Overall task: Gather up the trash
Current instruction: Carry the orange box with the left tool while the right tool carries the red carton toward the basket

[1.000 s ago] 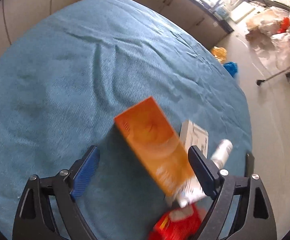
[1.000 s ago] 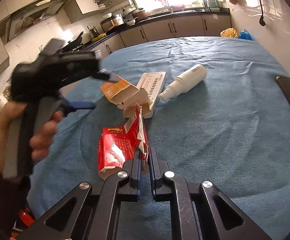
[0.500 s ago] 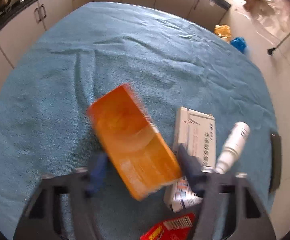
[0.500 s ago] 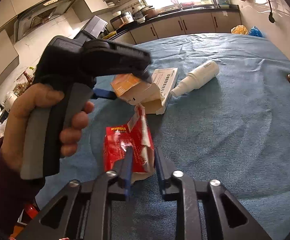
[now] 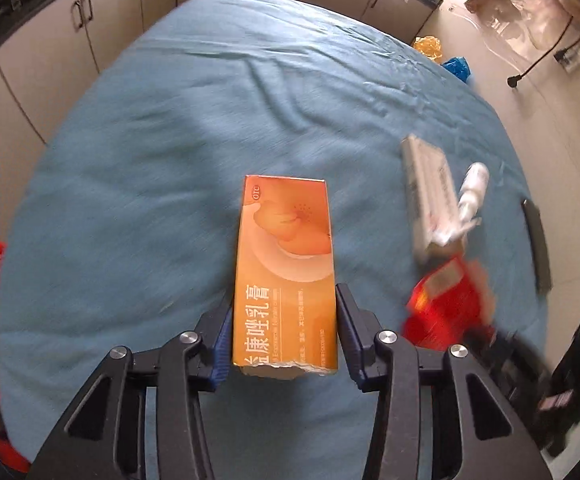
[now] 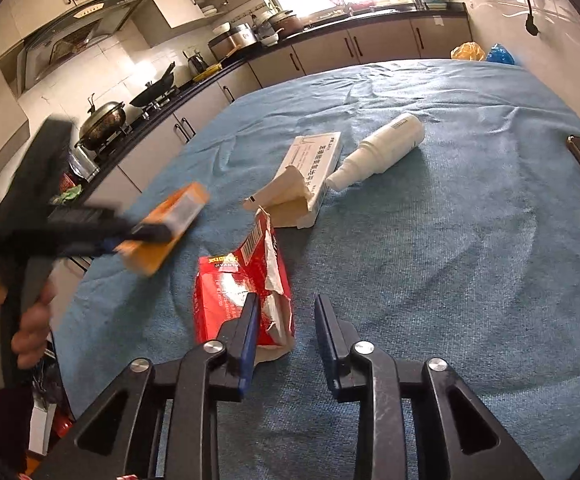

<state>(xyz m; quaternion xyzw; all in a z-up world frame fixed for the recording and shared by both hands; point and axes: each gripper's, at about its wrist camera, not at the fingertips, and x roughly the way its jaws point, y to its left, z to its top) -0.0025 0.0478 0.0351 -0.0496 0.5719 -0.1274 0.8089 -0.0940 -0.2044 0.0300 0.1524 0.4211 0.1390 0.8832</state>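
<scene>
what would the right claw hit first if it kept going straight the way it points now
Probably the teal tablecloth: the open right claw has the torn red packet at its left finger, not between them. The white spray bottle lies farther ahead; depth is unclear.

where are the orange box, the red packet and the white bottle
orange box [image 5: 285,272], left wrist view, middle of its printed top face
red packet [image 6: 229,292], right wrist view, red front panel left of the torn flap
white bottle [image 6: 386,148], right wrist view, middle of its body
</scene>
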